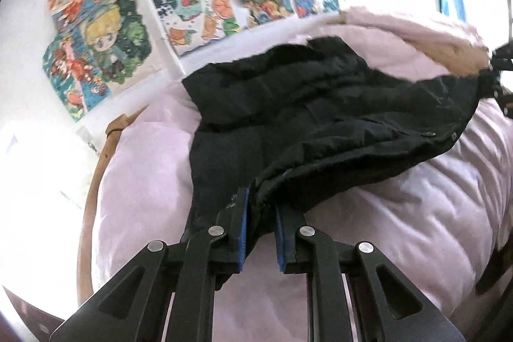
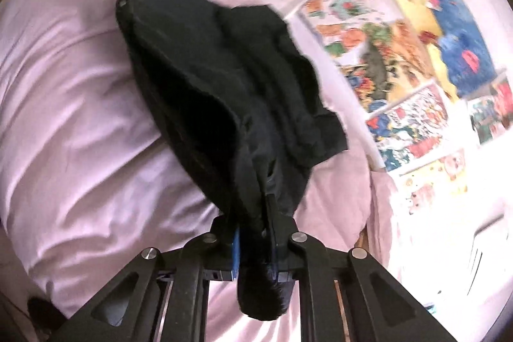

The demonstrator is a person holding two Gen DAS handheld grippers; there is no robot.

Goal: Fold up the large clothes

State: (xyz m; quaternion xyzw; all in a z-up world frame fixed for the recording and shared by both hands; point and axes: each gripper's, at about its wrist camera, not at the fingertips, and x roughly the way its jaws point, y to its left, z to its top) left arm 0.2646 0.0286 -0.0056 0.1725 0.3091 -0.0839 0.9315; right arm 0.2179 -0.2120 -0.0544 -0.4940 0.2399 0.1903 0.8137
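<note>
The left gripper [image 1: 260,213] is clamped on a bunched edge of a black garment [image 1: 320,98], the cloth pinched between its blue pads [image 1: 242,233]. The right gripper [image 2: 256,233] is likewise closed on another edge of the same garment [image 2: 205,66], with a tuft of fabric poking out behind its jaws. Between the two grips the garment hangs as a sagging, creased span over a pale pink duvet [image 1: 400,207], its far part draped down toward it. Beyond the bed are colourful cartoon posters [image 1: 128,31] on a white surface. The cloth looks soft, limp and fairly thick, probably of some weight, so it should droop and bunch rather than hold shape. Hold it at corners or hems, well apart, to spread it flat
</note>
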